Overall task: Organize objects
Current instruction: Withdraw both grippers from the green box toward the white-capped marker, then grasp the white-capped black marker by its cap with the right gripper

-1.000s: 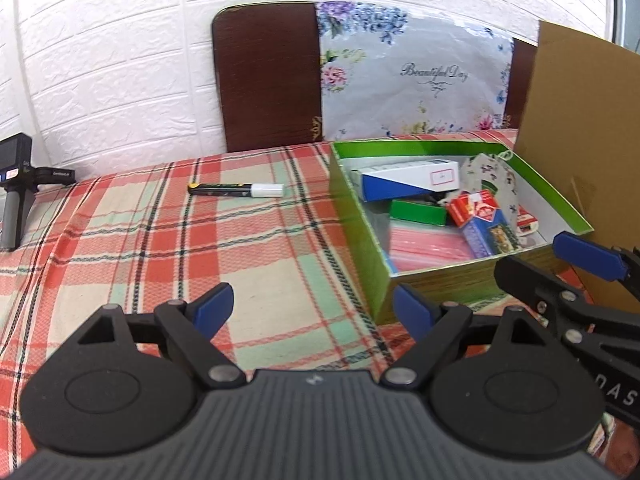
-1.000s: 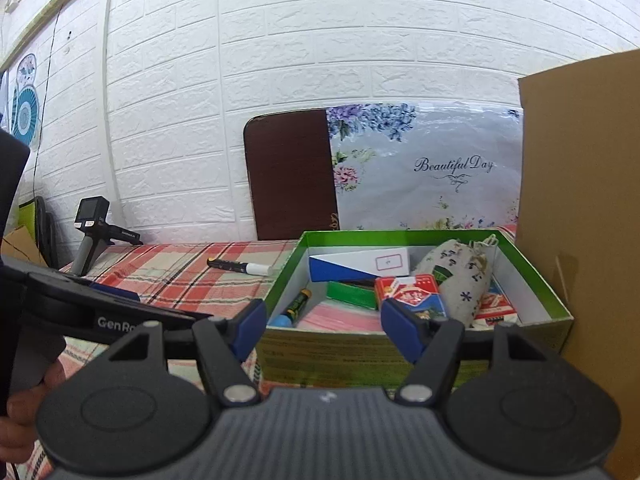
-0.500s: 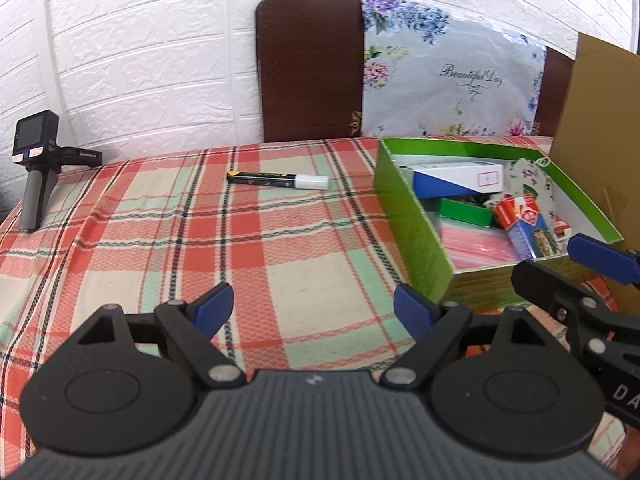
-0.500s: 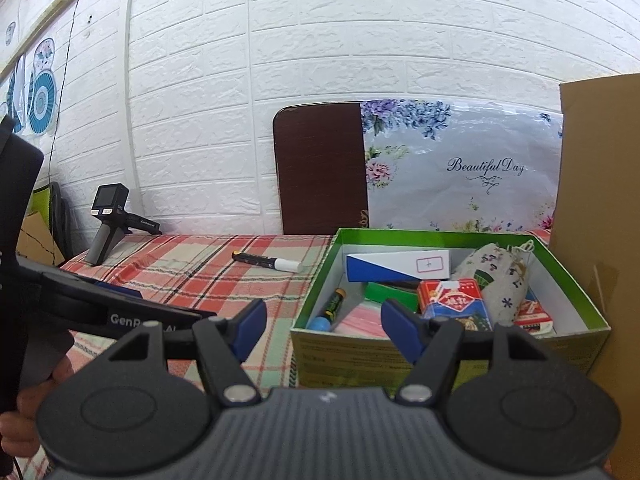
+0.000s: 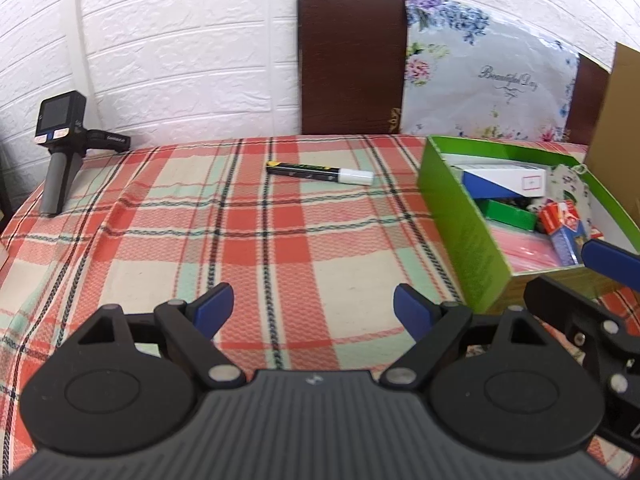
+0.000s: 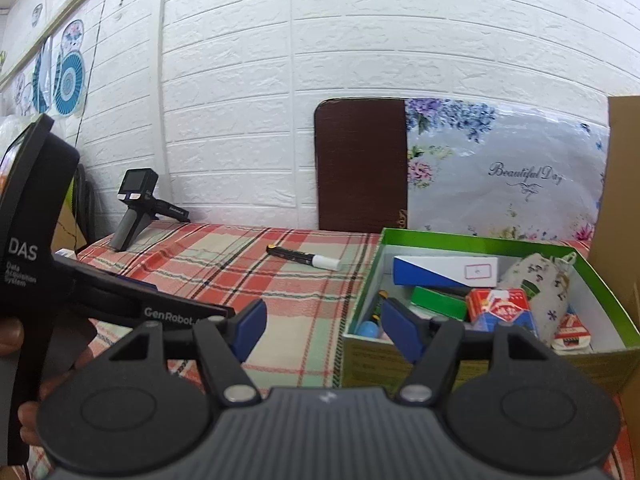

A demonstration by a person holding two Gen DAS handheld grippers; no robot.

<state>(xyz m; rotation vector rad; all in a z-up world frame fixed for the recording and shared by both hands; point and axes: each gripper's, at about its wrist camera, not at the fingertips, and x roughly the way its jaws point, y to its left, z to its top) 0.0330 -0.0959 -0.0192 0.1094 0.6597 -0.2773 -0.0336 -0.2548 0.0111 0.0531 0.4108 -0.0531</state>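
My right gripper (image 6: 322, 322) hangs spread and empty above the plaid cloth (image 6: 248, 268). A marker (image 6: 304, 258) lies on the cloth, left of the green box (image 6: 476, 364). The left gripper's body (image 6: 36, 240) fills the left edge.

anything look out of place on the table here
One thing: the black marker with a white cap lies alone on the plaid tablecloth, apart from the green box that holds the other small items. Both the left gripper and right gripper are open and empty. Nothing looks spilled or damaged.
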